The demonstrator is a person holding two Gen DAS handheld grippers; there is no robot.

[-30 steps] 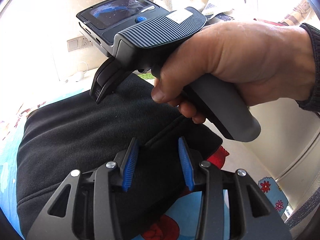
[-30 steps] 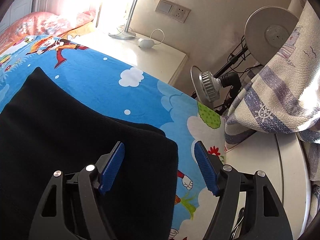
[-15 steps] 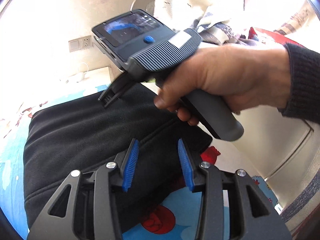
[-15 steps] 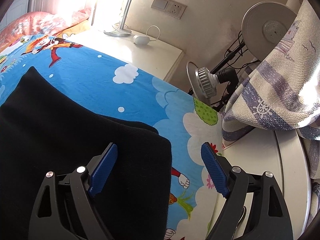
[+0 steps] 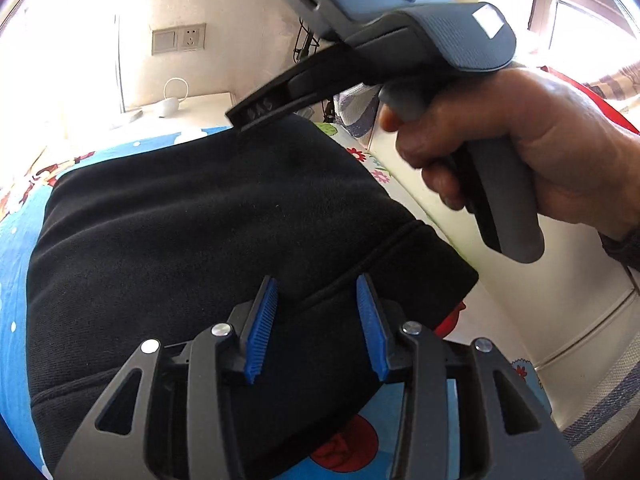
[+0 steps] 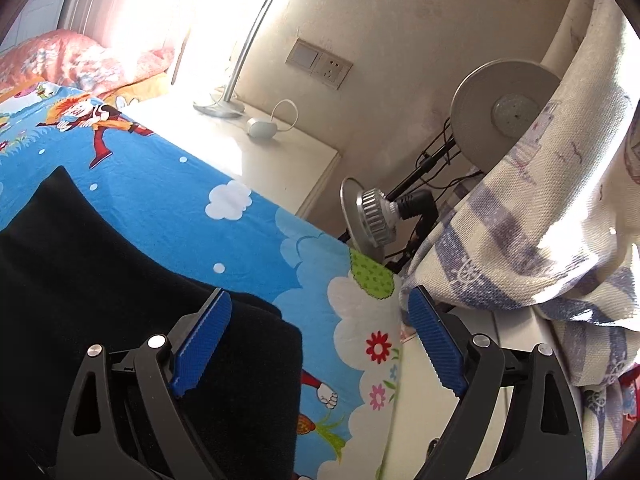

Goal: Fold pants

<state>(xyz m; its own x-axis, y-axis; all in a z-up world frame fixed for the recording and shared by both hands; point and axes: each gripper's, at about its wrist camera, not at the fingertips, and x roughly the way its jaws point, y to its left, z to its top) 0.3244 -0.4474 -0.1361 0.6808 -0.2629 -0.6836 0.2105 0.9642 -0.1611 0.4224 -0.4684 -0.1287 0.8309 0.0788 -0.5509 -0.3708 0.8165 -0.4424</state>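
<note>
The black pants [image 5: 192, 232] lie folded into a thick rectangle on a blue cartoon bedsheet [image 6: 168, 208]. They also show in the right wrist view [image 6: 80, 280]. My left gripper [image 5: 316, 292] is open and empty, just above the pants' near right corner. My right gripper [image 6: 316, 320] is open wide and empty, above the pants' far corner and the sheet. In the left wrist view the right gripper's body [image 5: 400, 40] is held in a hand [image 5: 520, 152] above the pants' far edge; its fingertips are hidden there.
A white nightstand [image 6: 280, 152] with a lamp base [image 6: 218, 108] and a small white device [image 6: 262, 126] stands past the bed corner. A lamp on a stand [image 6: 376, 216] and a hanging striped cloth [image 6: 540, 220] are at the right. A white bed frame [image 5: 540, 320] borders the sheet.
The right gripper has lifted up and away from the pants and opened wider. The left gripper stays open over the near corner.
</note>
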